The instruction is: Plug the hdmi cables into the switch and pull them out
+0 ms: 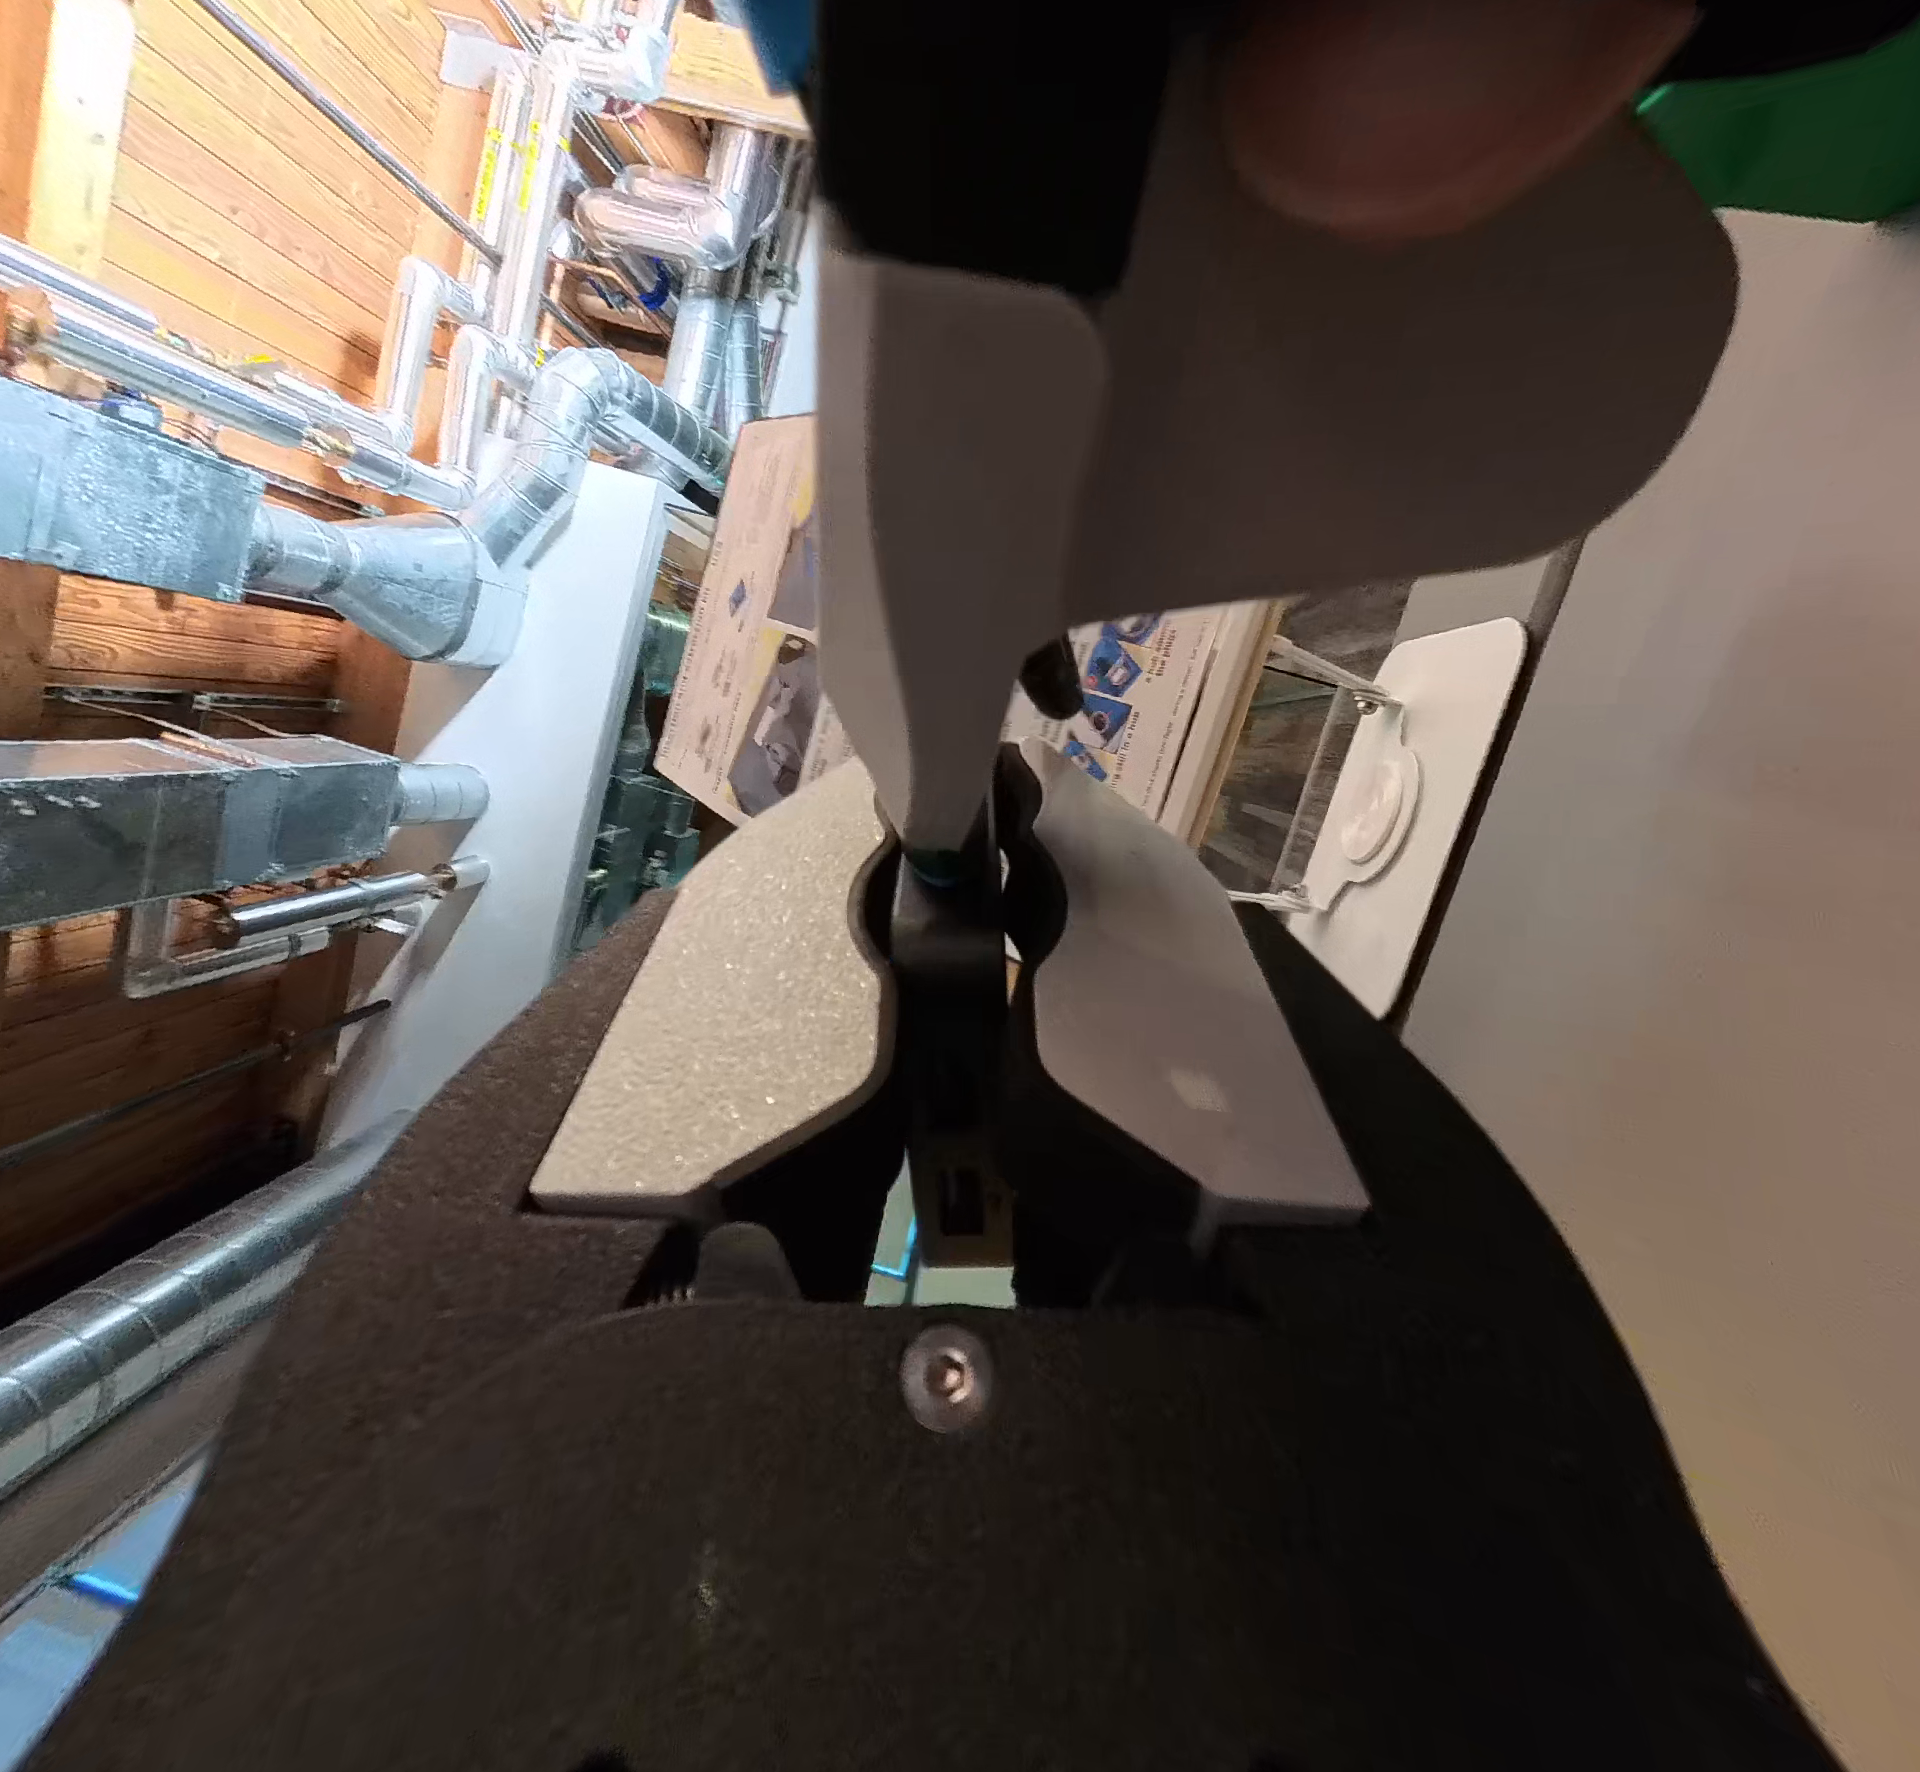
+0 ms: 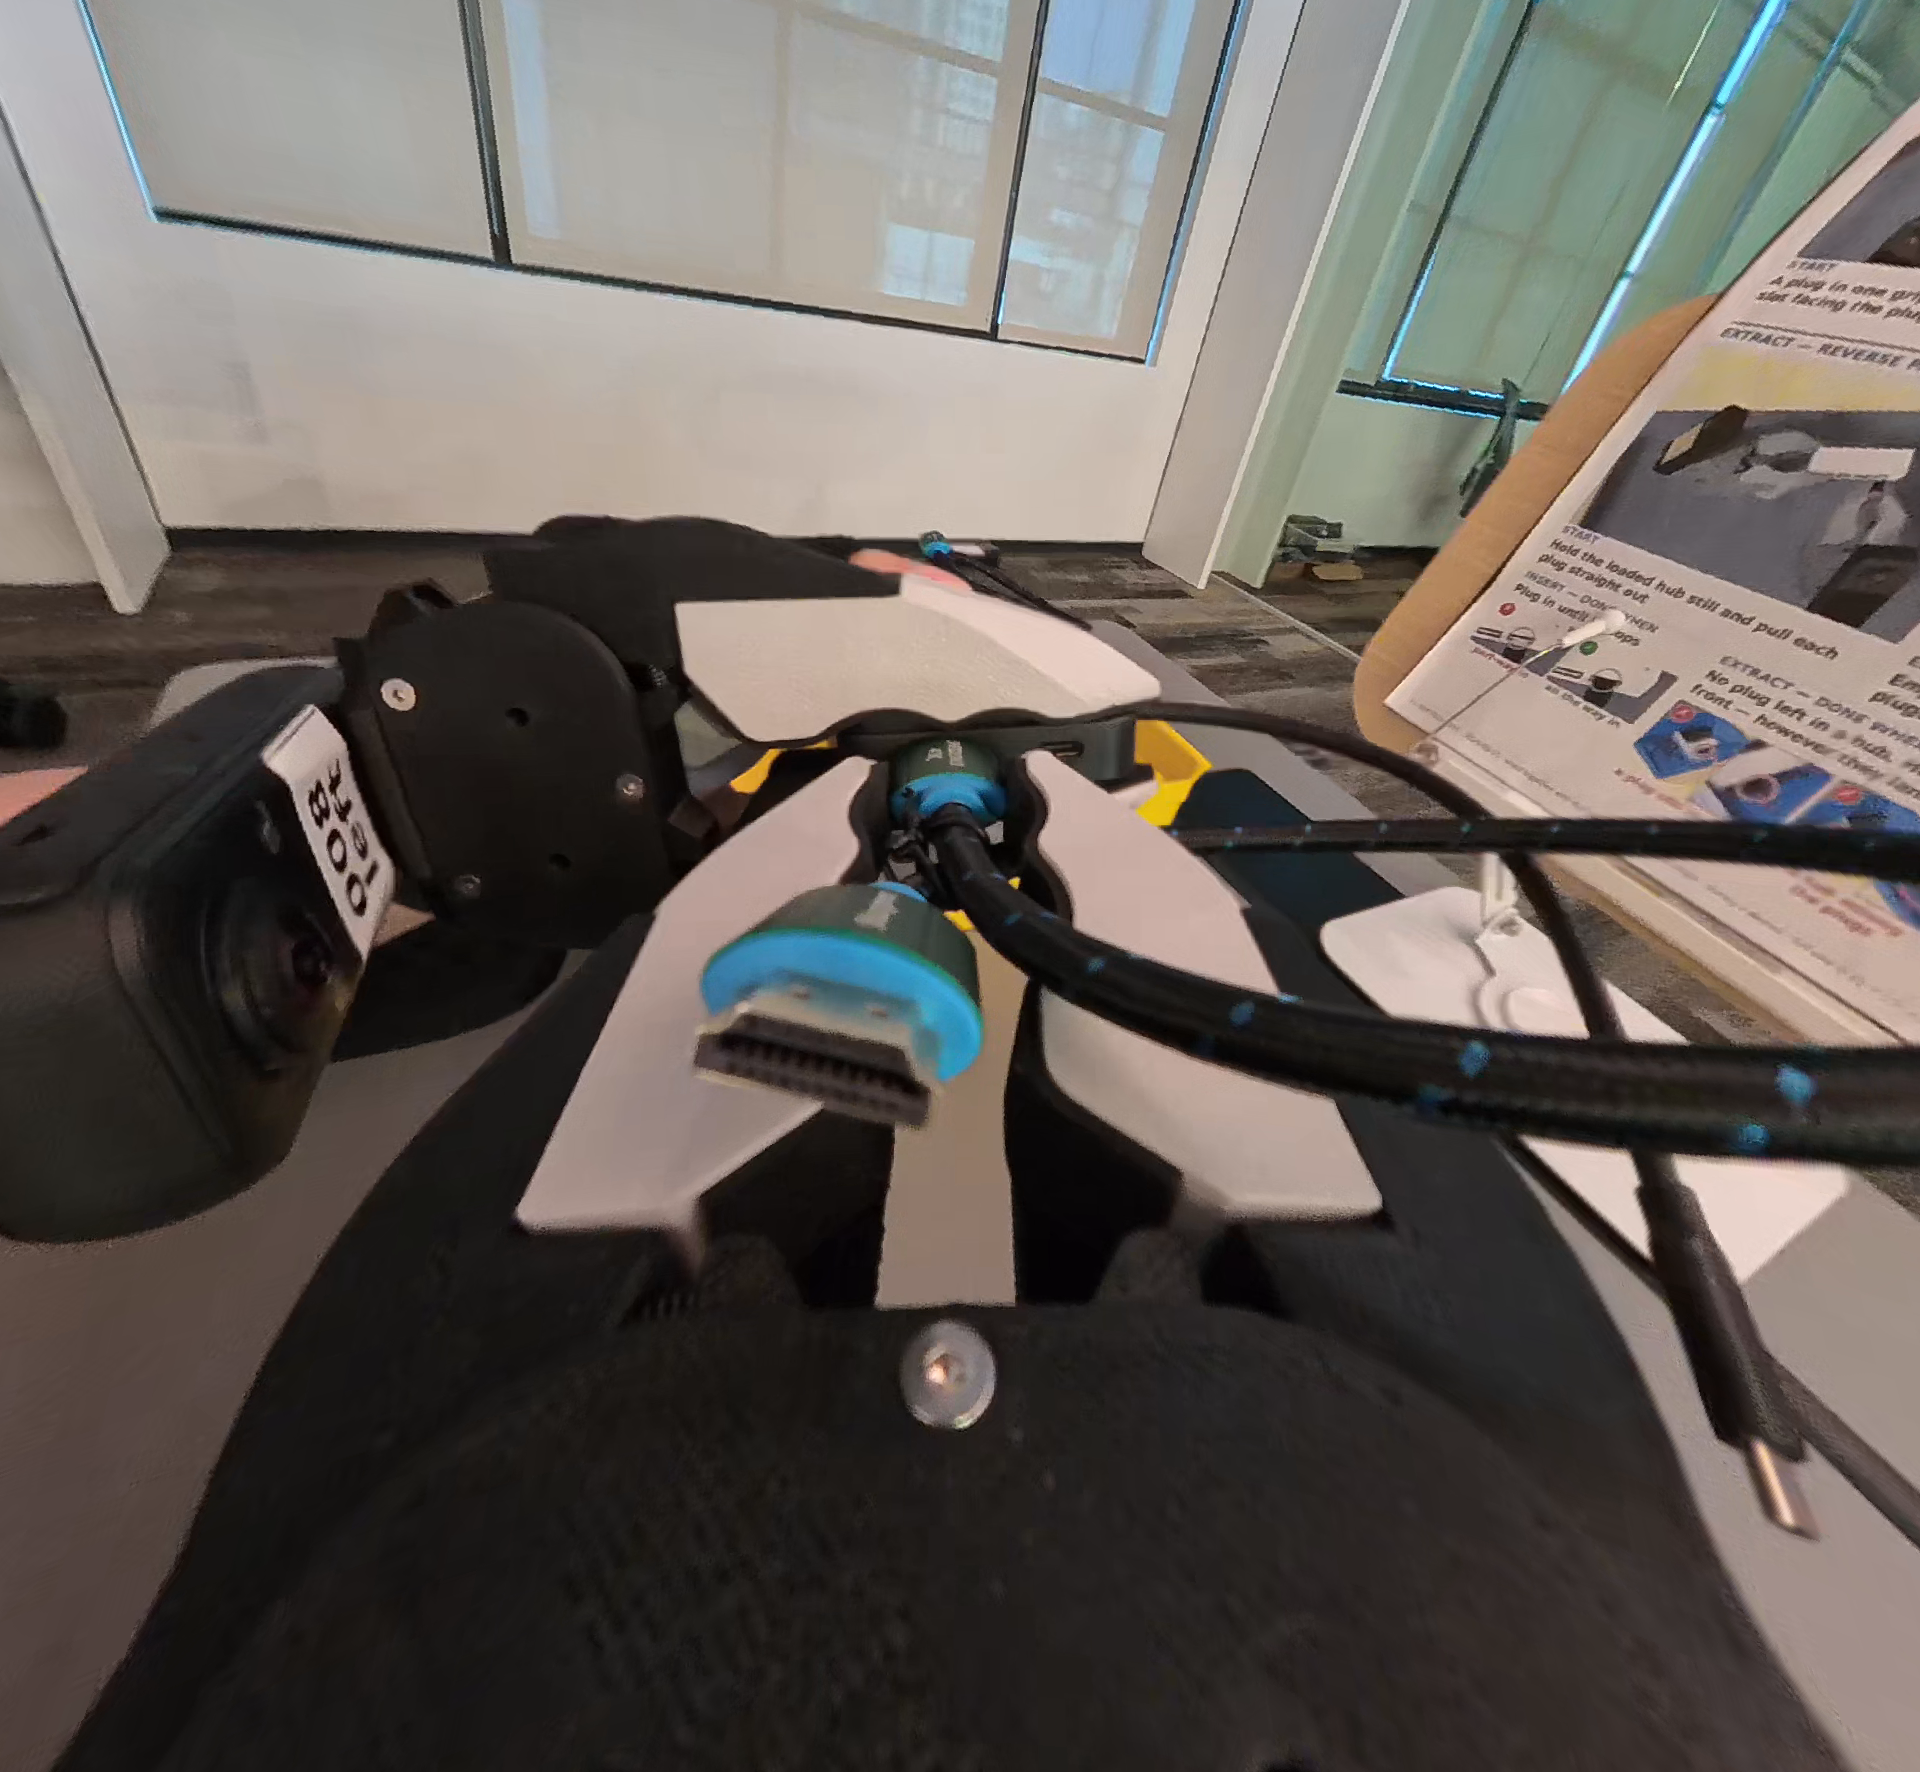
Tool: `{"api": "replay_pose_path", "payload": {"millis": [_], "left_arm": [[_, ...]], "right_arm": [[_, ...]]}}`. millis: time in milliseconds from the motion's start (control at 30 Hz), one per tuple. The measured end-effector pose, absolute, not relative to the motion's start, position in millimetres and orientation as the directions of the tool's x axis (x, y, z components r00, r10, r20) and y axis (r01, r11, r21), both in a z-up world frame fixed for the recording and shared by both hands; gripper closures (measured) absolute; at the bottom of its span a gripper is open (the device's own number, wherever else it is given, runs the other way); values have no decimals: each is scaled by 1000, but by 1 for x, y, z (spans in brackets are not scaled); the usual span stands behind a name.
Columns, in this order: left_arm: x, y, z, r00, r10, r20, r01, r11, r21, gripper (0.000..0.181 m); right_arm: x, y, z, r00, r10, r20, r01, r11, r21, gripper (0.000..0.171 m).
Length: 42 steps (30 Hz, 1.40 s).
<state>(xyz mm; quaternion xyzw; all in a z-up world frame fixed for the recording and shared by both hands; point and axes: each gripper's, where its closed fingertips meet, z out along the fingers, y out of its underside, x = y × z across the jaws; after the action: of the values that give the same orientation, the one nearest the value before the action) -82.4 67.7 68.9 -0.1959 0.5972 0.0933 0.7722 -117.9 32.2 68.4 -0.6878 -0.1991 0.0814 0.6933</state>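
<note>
Nearest my right camera, a loose HDMI plug (image 2: 842,1005) dangles unplugged. Beyond it my right gripper (image 2: 940,813) pinches a second plug (image 2: 943,772), seated against the grey switch (image 2: 1091,735). My left gripper (image 1: 951,901) clamps that switch (image 1: 951,1016) edge-on. One in, I reckon; extraction remains.

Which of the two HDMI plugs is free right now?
The near HDMI plug, bare contacts facing the camera. The far plug sits between the right gripper fingertips against the switch.
</note>
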Motion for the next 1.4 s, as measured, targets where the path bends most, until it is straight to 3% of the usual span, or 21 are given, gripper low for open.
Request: {"api": "replay_pose_path", "payload": {"millis": [67, 100, 267, 400, 500, 533, 600, 700, 933, 1067, 1200, 1400], "left_arm": [[-100, 133, 58, 217, -77, -973, -628, 752, -199, 166], [-115, 164, 56, 211, -102, -972, -671, 708, -220, 166], [-139, 140, 112, 372, -159, -915, -491, 802, -339, 167], [-129, 109, 117, 335, -123, -934, -442, 855, -271, 167], [-122, 108, 102, 267, -118, -956, -475, 848, -237, 167], [-119, 108, 98, 249, -114, -962, -477, 850, -224, 167], [-114, 109, 90, 212, -114, -971, -488, 848, -206, 167], [-106, 104, 82, 171, -134, -976, -471, 859, -200, 167], [-95, 90, 72, 115, -139, -984, -446, 877, -176, 167], [-93, 82, 71, 102, -132, -986, -435, 885, -164, 167], [-93, 79, 69, 85, -145, -986, -433, 886, -167, 167], [-95, 76, 71, 75, -157, -985, -427, 888, -174, 167]], "right_arm": [[-107, 18, 92, 919, 359, 162, 123, 129, -984, 150], [-95, 4, 114, 926, 349, 145, 87, 177, -980, 150], [-54, -19, 148, 942, 264, 209, 160, 196, -967, 151], [-49, -14, 123, 912, 381, 150, 156, 14, -988, 150], [-13, -21, 116, 933, 302, 196, 224, -61, -973, 151], [-6, -30, 104, 920, 353, 169, 234, -149, -961, 150], [3, -55, 85, 896, 439, 64, 194, -259, -946, 151], [18, -90, 44, 908, 408, -92, 86, -397, -914, 150], [40, -127, -55, 915, 330, -232, -18, -542, -840, 150], [44, -124, -92, 903, 274, -332, -47, -703, -709, 150], [55, -133, -108, 878, 38, -478, -239, -829, -505, 141], [90, -170, -109, 925, -141, -352, -286, -868, -406, 126]]}}
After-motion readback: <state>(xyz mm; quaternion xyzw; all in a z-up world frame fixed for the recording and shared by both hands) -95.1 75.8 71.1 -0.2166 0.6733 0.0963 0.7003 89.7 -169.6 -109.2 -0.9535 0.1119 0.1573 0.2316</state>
